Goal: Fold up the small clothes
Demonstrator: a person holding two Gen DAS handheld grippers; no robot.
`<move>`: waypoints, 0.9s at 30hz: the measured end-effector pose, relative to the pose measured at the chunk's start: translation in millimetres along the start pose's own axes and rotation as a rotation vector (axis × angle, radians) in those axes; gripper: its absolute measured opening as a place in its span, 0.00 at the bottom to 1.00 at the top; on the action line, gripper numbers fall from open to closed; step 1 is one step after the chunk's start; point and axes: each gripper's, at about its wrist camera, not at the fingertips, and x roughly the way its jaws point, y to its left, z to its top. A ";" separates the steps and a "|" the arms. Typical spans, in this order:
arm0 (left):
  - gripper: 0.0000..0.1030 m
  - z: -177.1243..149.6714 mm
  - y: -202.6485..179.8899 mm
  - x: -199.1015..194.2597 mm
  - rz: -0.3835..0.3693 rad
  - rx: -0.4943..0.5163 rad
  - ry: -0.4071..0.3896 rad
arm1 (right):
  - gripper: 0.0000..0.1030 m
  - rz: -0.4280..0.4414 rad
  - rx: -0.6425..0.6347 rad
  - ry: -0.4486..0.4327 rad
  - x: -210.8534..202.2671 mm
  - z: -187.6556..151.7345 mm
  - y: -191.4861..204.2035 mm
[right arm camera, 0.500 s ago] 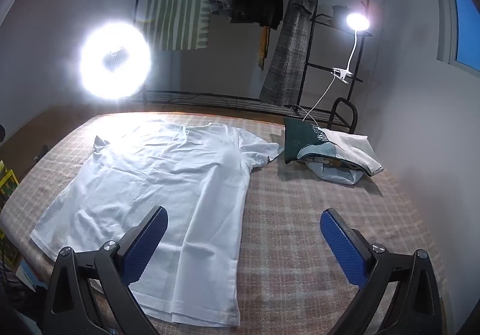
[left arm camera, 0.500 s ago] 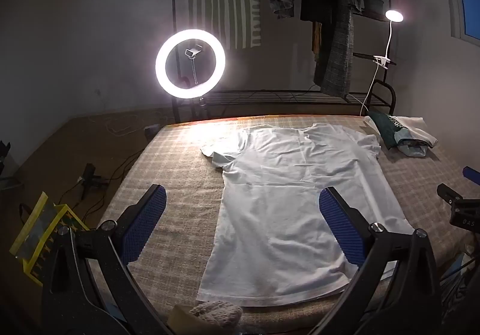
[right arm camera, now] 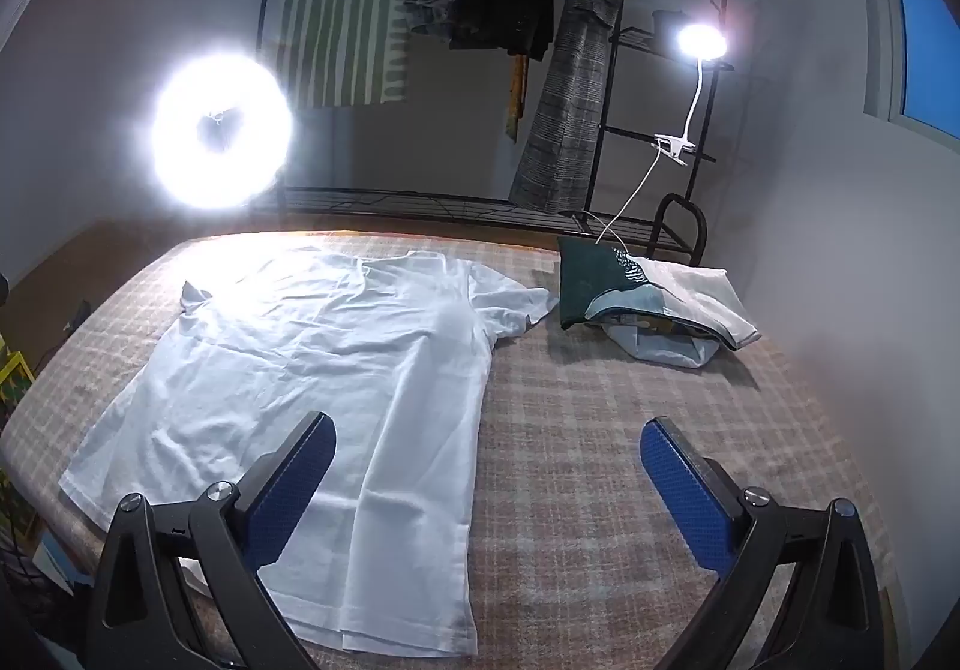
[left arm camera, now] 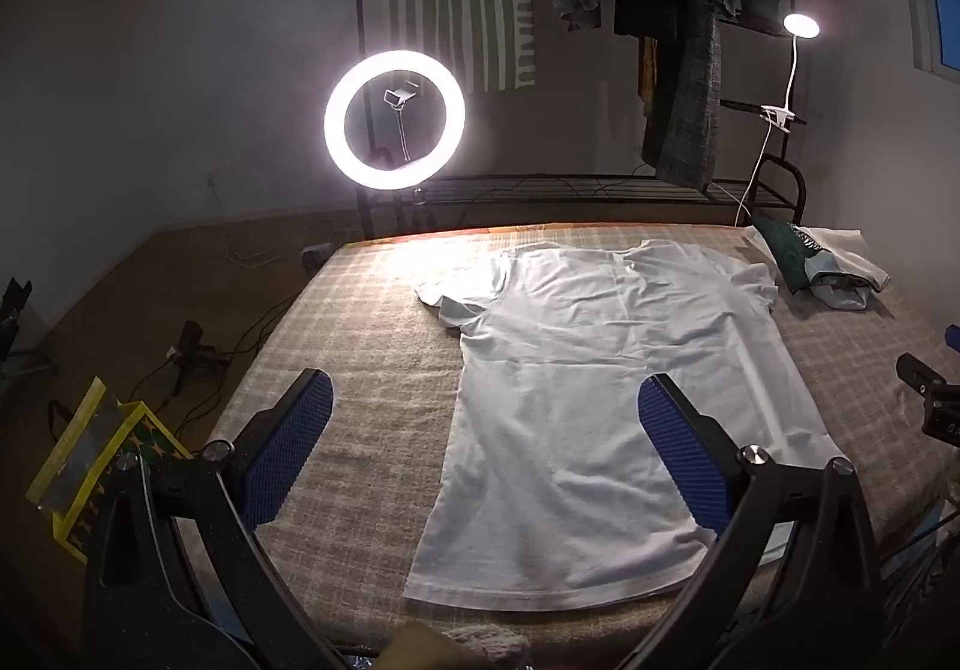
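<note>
The shirt (left arm camera: 606, 400) is lying flat and unfolded on the bed (left arm camera: 372, 370). Both the left tongs (left arm camera: 480, 448) and right tongs (right arm camera: 486, 484) are hovering released, grasping nothing. Folding appears unstarted (a pile (right arm camera: 654, 304) is sitting nearby).

White T-shirt (left arm camera: 606, 400) spread flat, unfolded, wrinkled, on plaid bed.

No text, label, brand or number can be read in either view. A few pale marks are seen on the black device (left arm camera: 936, 418) at the right edge of the left wrist view, but they are too small and cut off to be made out.
</note>
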 end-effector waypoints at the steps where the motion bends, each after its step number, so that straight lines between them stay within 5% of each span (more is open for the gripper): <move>1: 1.00 -0.1 0.4 1.4 0.002 0.001 0.003 | 1.00 0.000 0.000 -0.001 0.1 0.1 0.2; 27: 1.00 -17.5 4.1 19.7 0.031 0.015 0.052 | 1.00 0.014 0.046 -0.007 0.9 4.7 -4.2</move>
